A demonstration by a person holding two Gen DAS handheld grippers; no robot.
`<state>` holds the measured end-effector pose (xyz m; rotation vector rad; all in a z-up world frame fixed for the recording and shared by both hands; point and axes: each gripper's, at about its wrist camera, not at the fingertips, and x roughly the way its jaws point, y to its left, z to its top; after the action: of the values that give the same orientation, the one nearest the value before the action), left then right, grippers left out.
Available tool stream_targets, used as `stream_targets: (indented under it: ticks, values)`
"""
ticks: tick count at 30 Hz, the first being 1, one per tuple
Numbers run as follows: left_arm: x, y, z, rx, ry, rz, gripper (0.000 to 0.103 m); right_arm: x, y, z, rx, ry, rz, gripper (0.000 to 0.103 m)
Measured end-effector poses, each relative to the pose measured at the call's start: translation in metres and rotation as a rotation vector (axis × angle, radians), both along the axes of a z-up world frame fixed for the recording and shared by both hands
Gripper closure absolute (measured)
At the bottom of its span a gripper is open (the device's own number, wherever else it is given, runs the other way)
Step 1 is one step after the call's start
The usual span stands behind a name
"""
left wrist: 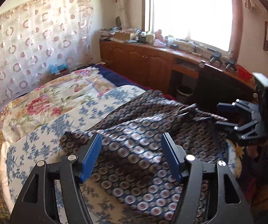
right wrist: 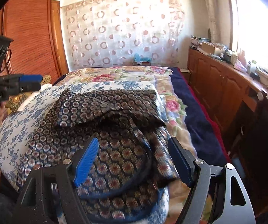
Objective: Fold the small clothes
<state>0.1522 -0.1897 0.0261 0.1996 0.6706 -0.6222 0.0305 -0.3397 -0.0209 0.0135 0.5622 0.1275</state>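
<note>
Hovering with jaws apart, the left gripper (left wrist: 131, 155) and right gripper (right wrist: 133, 160) grasp nothing — the dark patterned garment (left wrist: 139, 128) lies rumpled beneath them on a blue-flowered pillow (left wrist: 46, 130), floral bedspread (left wrist: 59, 95) beyond.

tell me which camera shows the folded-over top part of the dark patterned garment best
The right wrist view: the dark patterned garment shows its folded-over flap whole. The left wrist view shows the cloth stretched sideways, the fold hard to see.
</note>
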Motion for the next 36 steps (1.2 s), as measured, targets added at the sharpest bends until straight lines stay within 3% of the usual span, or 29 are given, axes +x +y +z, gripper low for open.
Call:
stream_targets:
  ticks: [9, 20, 26, 29, 33, 36]
  values:
    - [0.019, 0.037, -0.028, 0.016, 0.028, 0.08, 0.036, 0.056, 0.042, 0.01, -0.032, 0.019, 0.126, 0.025]
    - [0.039, 0.08, -0.055, 0.029, 0.056, 0.133, 0.036, 0.1, 0.078, 0.006, -0.004, 0.115, 0.257, 0.025]
    - [0.043, 0.107, -0.063, -0.006, 0.085, 0.154, 0.036, 0.118, 0.106, -0.003, -0.046, 0.193, 0.319, 0.025]
    - [0.045, 0.114, -0.066, -0.016, 0.091, 0.16, 0.036, 0.127, 0.119, -0.016, -0.125, 0.271, 0.342, 0.039]
    - [0.047, 0.119, -0.069, -0.03, 0.093, 0.153, 0.036, 0.138, 0.121, -0.025, -0.232, 0.307, 0.341, 0.098]
    - [0.046, 0.12, -0.071, -0.041, 0.094, 0.145, 0.036, 0.148, 0.101, -0.005, -0.242, 0.268, 0.309, 0.099]
